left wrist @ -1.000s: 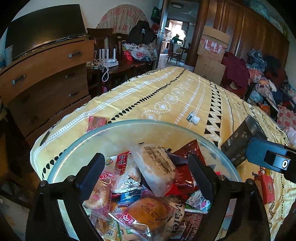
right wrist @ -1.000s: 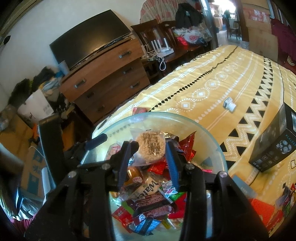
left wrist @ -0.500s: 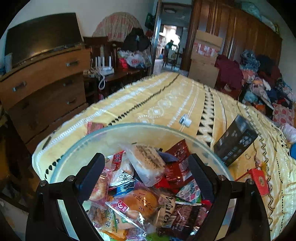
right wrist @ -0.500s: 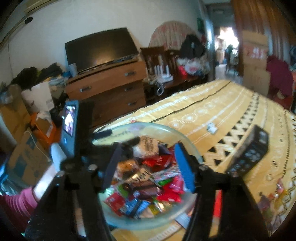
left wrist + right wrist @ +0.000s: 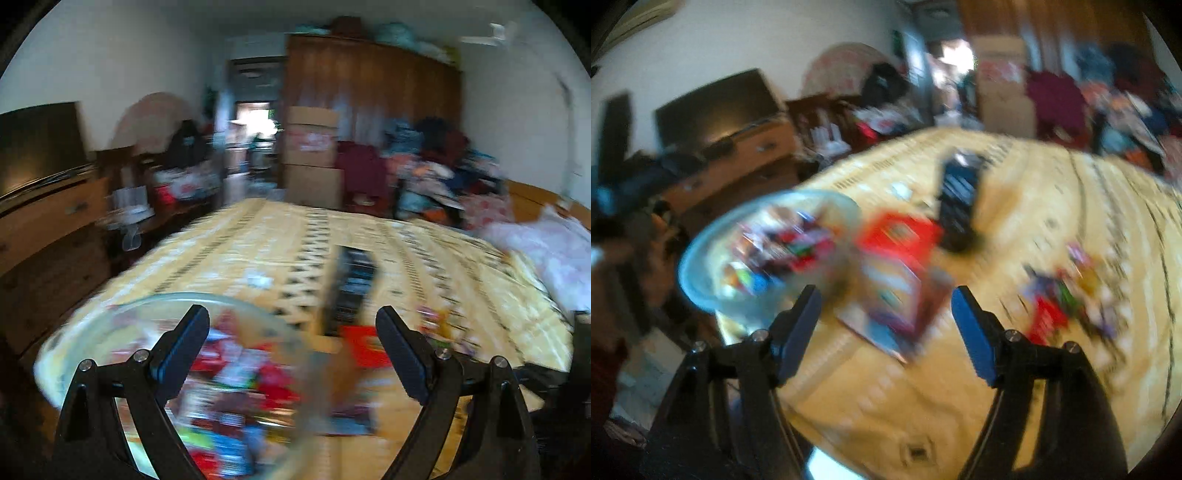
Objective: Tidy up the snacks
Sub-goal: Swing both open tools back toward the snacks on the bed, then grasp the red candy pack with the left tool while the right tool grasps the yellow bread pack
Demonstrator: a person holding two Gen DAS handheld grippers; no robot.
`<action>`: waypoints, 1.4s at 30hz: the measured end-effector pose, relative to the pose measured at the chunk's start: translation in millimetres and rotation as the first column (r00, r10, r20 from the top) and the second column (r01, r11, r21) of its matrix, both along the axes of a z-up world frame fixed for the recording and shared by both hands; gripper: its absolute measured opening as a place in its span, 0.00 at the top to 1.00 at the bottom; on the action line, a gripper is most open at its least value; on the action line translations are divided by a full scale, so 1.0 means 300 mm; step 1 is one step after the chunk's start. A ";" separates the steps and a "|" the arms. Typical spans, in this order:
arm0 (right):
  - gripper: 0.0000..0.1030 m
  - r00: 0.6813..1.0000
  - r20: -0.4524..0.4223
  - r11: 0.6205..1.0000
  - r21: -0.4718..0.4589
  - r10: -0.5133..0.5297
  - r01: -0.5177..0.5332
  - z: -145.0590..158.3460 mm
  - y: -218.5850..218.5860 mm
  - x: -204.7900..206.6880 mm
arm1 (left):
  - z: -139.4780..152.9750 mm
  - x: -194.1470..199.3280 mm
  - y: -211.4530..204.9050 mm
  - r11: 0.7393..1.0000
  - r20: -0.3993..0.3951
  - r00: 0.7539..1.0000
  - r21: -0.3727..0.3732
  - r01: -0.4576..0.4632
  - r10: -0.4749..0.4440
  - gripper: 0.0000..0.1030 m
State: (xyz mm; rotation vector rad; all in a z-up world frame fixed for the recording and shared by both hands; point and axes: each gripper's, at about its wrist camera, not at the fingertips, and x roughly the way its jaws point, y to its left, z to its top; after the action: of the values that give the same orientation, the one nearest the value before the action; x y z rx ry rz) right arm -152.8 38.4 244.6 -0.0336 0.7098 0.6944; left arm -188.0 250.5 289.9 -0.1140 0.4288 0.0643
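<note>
Hovering fingers: both grippers hang above the near end of a bed, and both views are heavily smeared by motion blur.
Left gripper: black fingers with blue pads spread wide, released, nothing between them.
Right gripper: black fingers with blue pads spread wide as well, released and bare.
Snack bowl: a round clear glass bowl heaped with mixed wrapped snacks in red, blue and green foil, sitting at 8 o'clock in the left wrist view, partly behind the left finger; in the right wrist view the same bowl lies at 10 o'clock.
Red packet: a flat red snack packet lies on the bed just beside the bowl, at 12 o'clock from the right gripper; print unreadable.
Loose pile: a small scatter of colourful wrapped sweets lies at 2 o'clock in the right wrist view, well apart from the bowl.
Dark box: a tall black printed carton stands upright beyond the red packet, at 12 o'clock in the left wrist view.
Bed: yellow bedspread with white and black patterned stripes carries everything above.
Far room: a wooden chest of drawers with a black flat screen at 9 o'clock, stacked cardboard boxes and a brown wooden wardrobe at 12 o'clock.
</note>
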 end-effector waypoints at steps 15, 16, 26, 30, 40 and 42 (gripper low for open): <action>0.42 0.942 -0.207 0.960 0.029 -0.265 0.277 -0.249 -0.562 0.289 | -0.228 0.077 -0.634 0.893 -0.176 0.883 0.044 0.448 -0.435 0.10; 0.43 0.933 -0.235 0.957 0.037 -0.273 0.289 -0.266 -0.590 0.368 | -0.234 0.087 -0.643 0.893 -0.175 0.883 0.034 0.448 -0.436 0.10; 0.55 0.894 -0.350 0.957 -0.028 -0.280 0.288 -0.417 -0.583 1.077 | -0.347 0.224 -0.638 0.912 -0.201 0.893 -0.003 0.409 -0.402 0.10; 0.55 0.883 -0.382 0.962 -0.120 -0.274 0.246 -0.502 -0.501 1.305 | -0.388 0.267 -0.633 0.916 -0.213 0.896 0.016 0.402 -0.390 0.10; 0.52 0.857 -0.496 0.981 -0.185 -0.143 0.057 -0.653 -0.331 1.290 | -0.464 0.298 -0.627 0.916 -0.251 0.884 -0.027 0.400 -0.394 0.10; 0.49 0.878 -0.477 0.973 -0.221 -0.047 -0.068 -0.637 -0.243 1.134 | -0.461 0.288 -0.625 0.917 -0.253 0.884 -0.033 0.398 -0.393 0.10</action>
State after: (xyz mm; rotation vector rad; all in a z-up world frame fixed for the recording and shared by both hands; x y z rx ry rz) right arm 187.3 -34.4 53.6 -0.0811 1.2715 0.6305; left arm -101.6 63.0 151.6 0.0044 0.7030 -0.3251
